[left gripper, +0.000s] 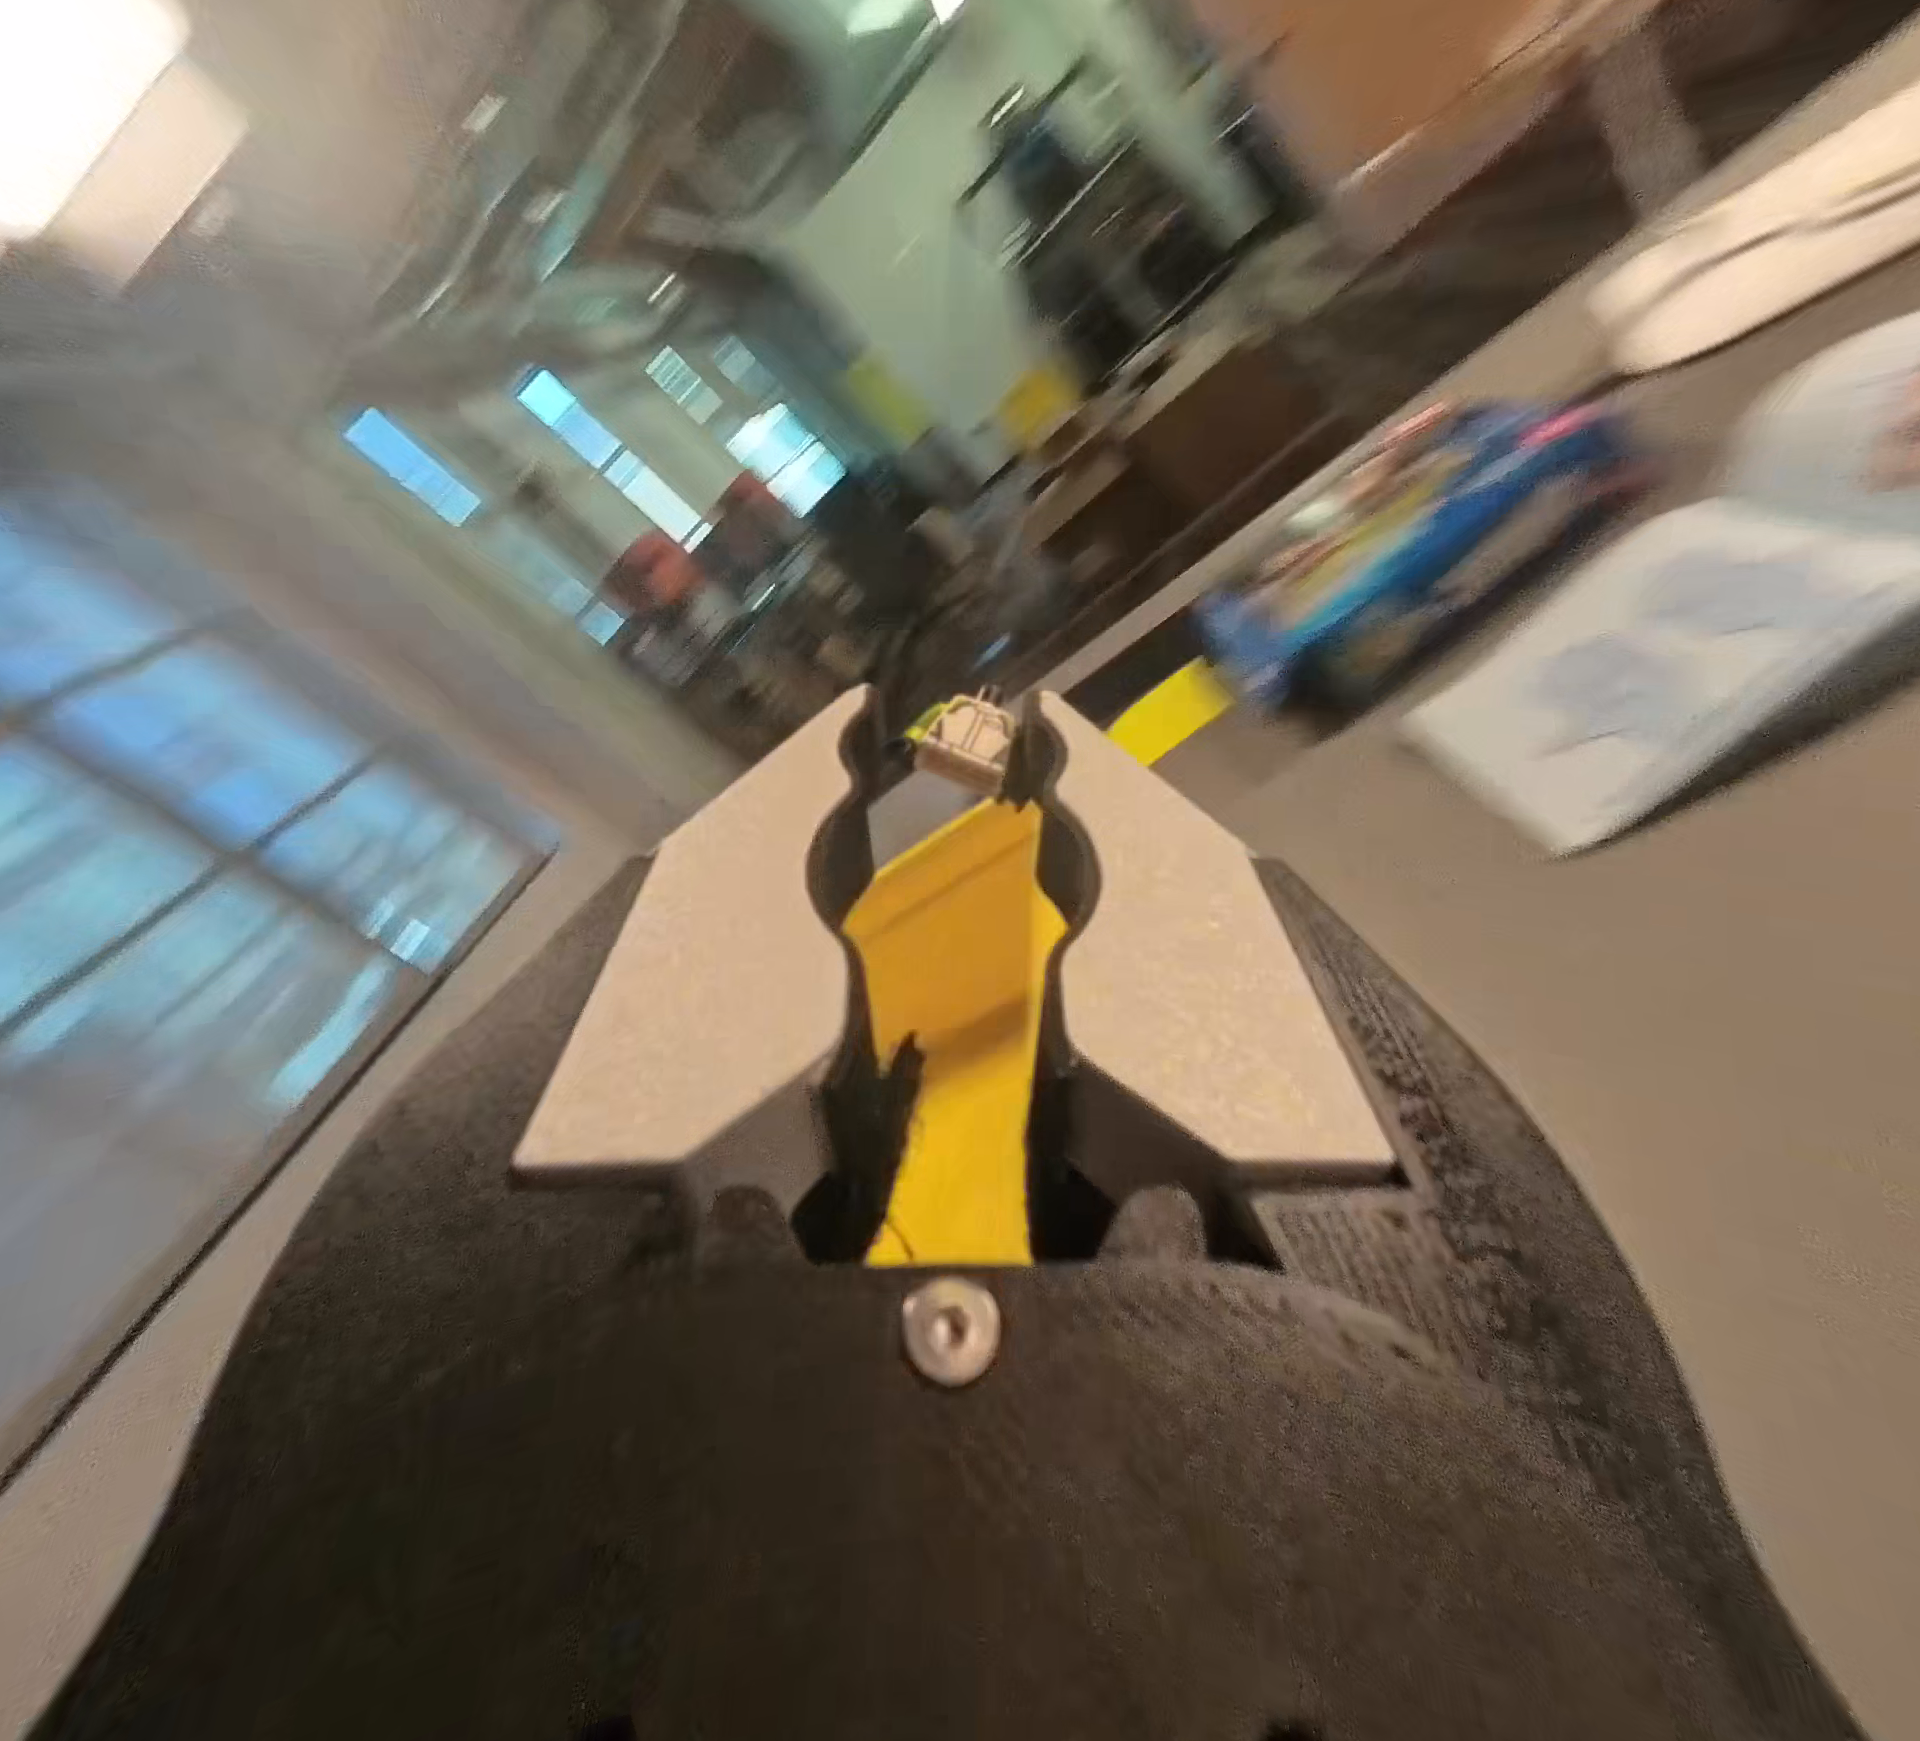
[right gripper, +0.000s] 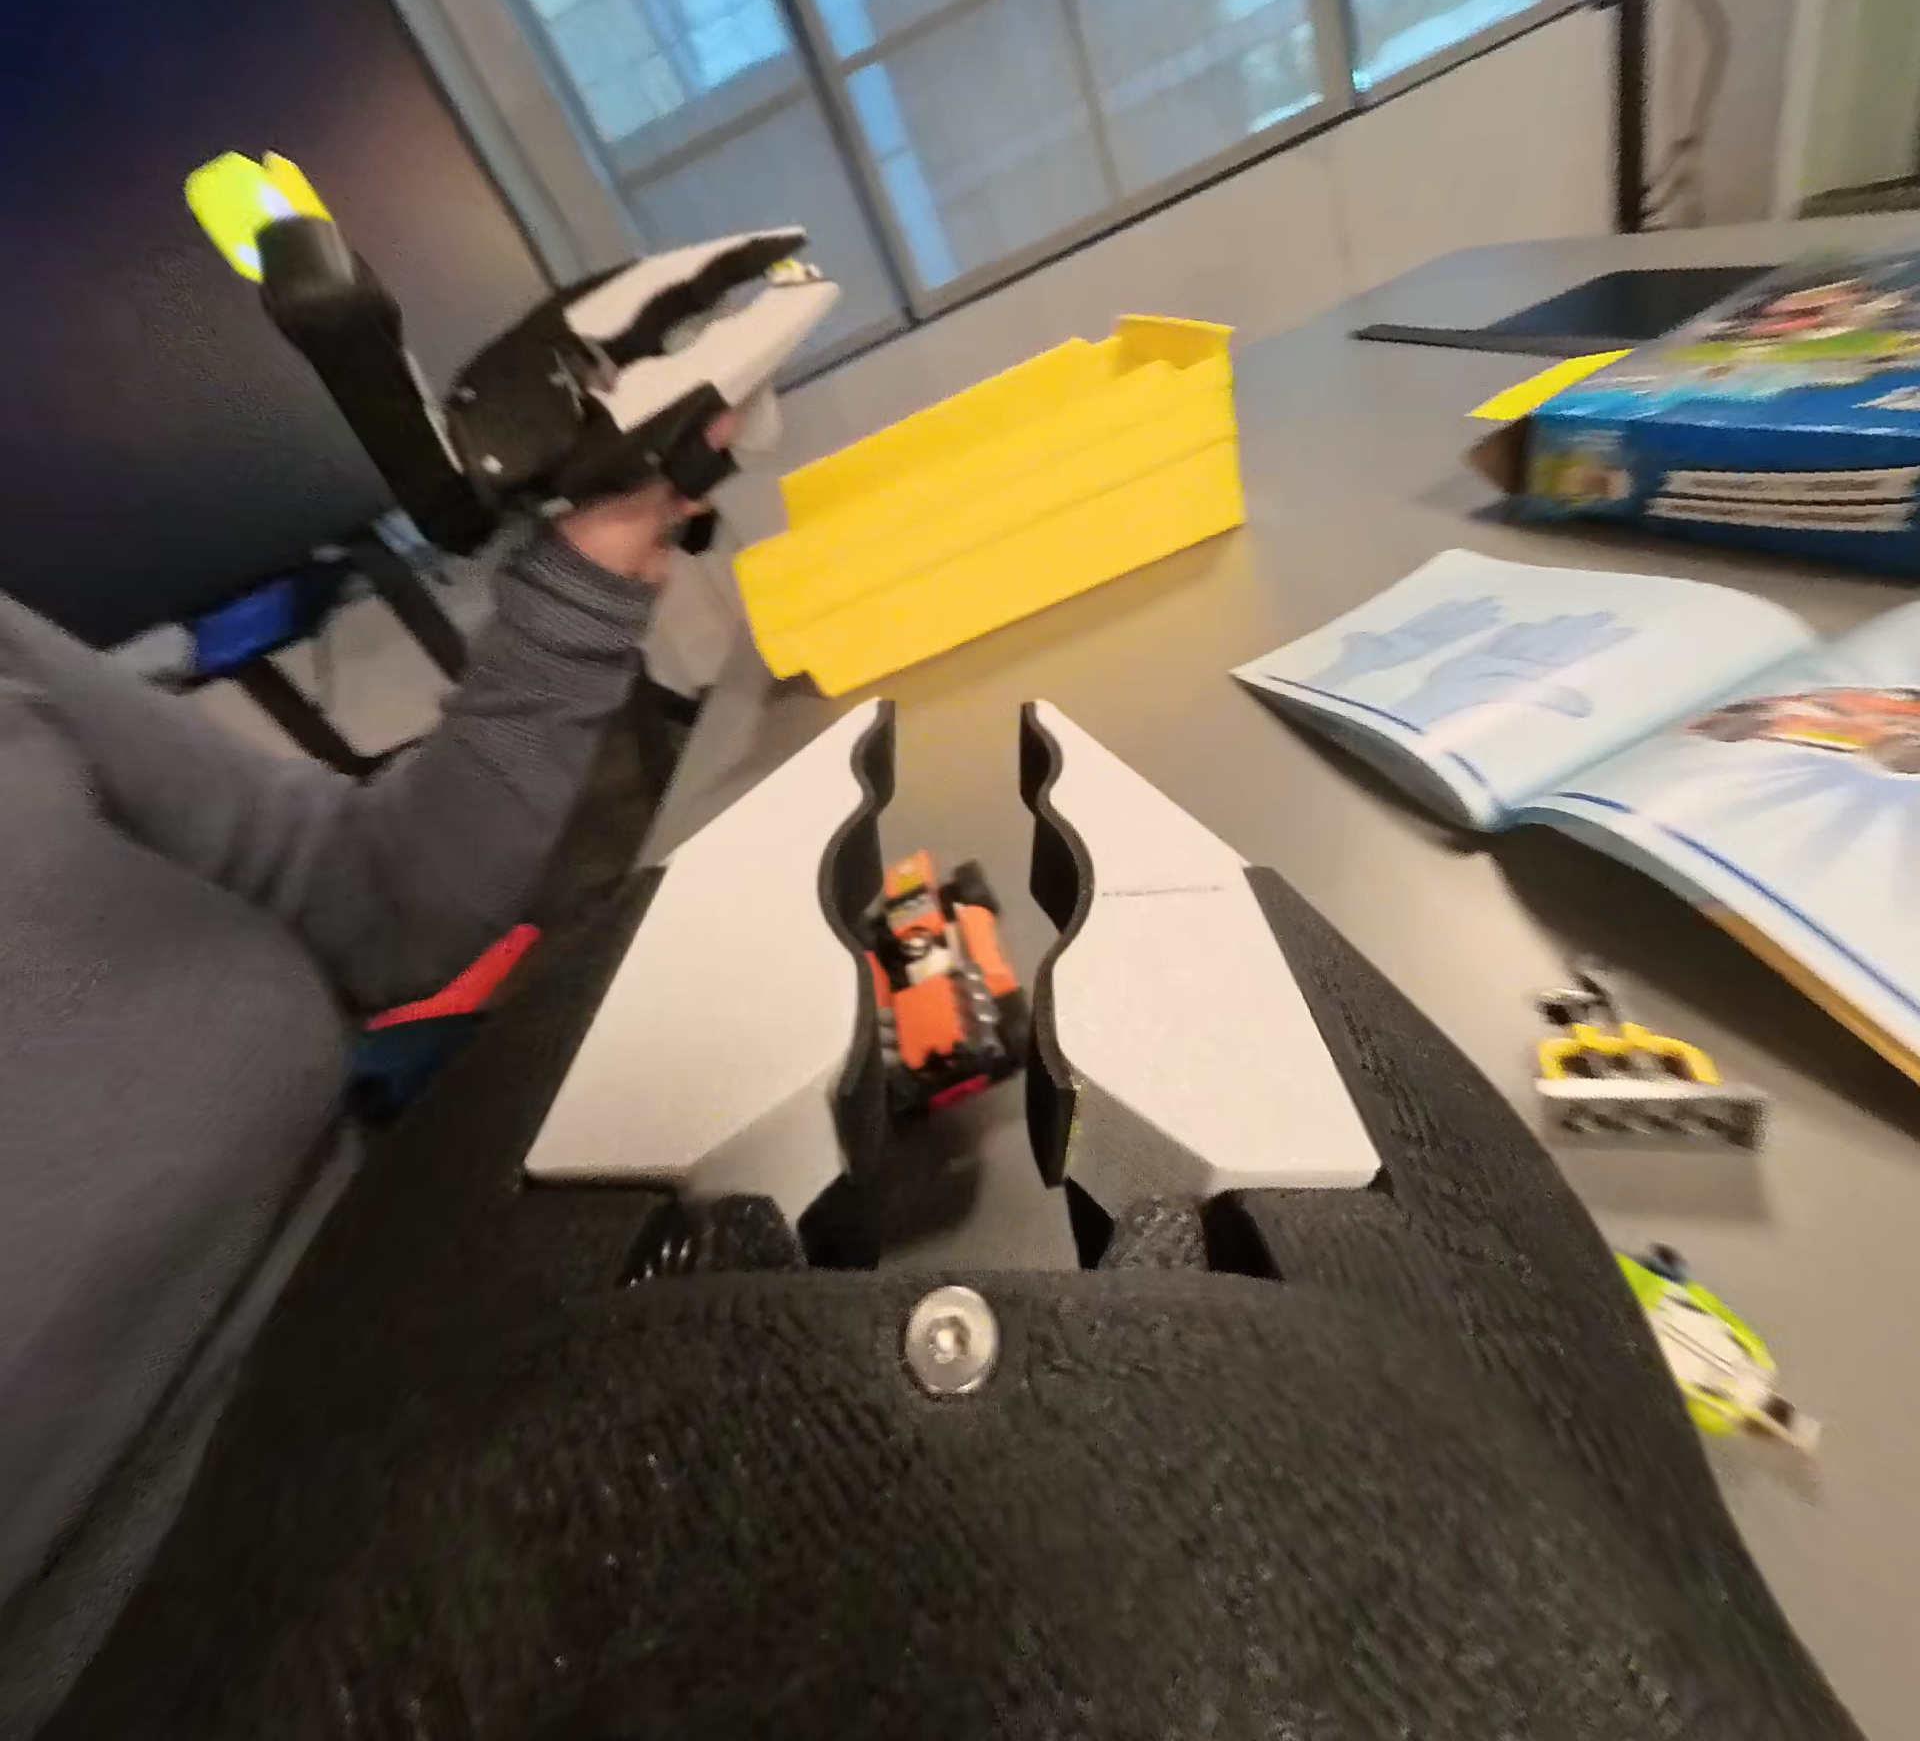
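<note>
1. Left gripper (left gripper: 961, 741): your jaws are narrow and closed on a small beige brick piece (left gripper: 964, 735) with a lime-green edge, held at the very fingertips. This view is heavily blurred. The other view shows the gripper raised off the table (right gripper: 1351, 569), at 10 o'clock from your right gripper.
2. Yellow ramp (right gripper: 987, 486): it lies directly under your left fingers and reaches on toward 1 o'clock. From your right gripper it sits at 12 o'clock. Its long axis runs 8 to 2 o'clock, with the raised end at 2. Your left gripper is the nearer one.
3. Right gripper (right gripper: 956, 715): your jaws stand narrowly apart with nothing between the tips.
4. Orange toy car (right gripper: 935, 974): it rests on the table below the finger shanks and is not gripped. Its long axis runs about 12 to 6 o'clock, along the fingers. Which end is the front cannot be told.
5. At 2 to 4 o'clock: a blue box (right gripper: 1714, 455), an open booklet (right gripper: 1558, 704), a yellow-and-black assembly (right gripper: 1642, 1078) and a lime-and-white piece (right gripper: 1714, 1359).
</note>
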The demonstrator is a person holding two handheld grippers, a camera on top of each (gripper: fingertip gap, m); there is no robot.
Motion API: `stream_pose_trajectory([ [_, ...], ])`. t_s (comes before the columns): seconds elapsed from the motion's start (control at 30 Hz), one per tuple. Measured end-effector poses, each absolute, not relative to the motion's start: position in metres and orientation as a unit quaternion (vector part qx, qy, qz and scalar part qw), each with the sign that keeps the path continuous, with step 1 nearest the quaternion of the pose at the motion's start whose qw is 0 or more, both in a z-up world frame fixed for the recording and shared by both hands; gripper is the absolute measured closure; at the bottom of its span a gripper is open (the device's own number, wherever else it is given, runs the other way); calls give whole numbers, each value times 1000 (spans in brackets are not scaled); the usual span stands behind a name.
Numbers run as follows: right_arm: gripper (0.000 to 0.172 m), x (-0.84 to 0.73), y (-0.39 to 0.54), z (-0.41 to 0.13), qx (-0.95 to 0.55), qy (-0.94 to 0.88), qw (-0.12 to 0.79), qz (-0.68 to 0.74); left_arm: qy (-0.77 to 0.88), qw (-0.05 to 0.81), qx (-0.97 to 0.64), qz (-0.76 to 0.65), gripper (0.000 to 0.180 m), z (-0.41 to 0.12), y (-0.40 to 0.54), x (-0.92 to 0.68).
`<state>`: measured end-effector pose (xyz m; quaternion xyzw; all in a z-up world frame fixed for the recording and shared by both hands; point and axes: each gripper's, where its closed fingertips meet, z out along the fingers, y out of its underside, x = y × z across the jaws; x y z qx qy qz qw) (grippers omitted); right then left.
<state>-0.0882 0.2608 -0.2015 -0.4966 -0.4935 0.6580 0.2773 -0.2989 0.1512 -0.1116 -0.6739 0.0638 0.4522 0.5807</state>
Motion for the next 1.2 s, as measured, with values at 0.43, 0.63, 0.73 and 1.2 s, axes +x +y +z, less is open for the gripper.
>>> stream_pose_trajectory([
  [0.43,151,-89,275,-213,-518,-522,337,588,-228,287,-901,230,133,-241,79,-405],
  [0.63,153,-87,281,-208,-517,-510,353,589,-240,317,-870,291,110,-221,80,-412],
  [0.73,153,-86,291,-205,-522,-496,387,576,-195,404,-816,365,116,-171,97,-385],
  [1.2,154,-77,323,-203,-542,-437,431,574,196,375,-903,-79,151,-280,266,-113],
])
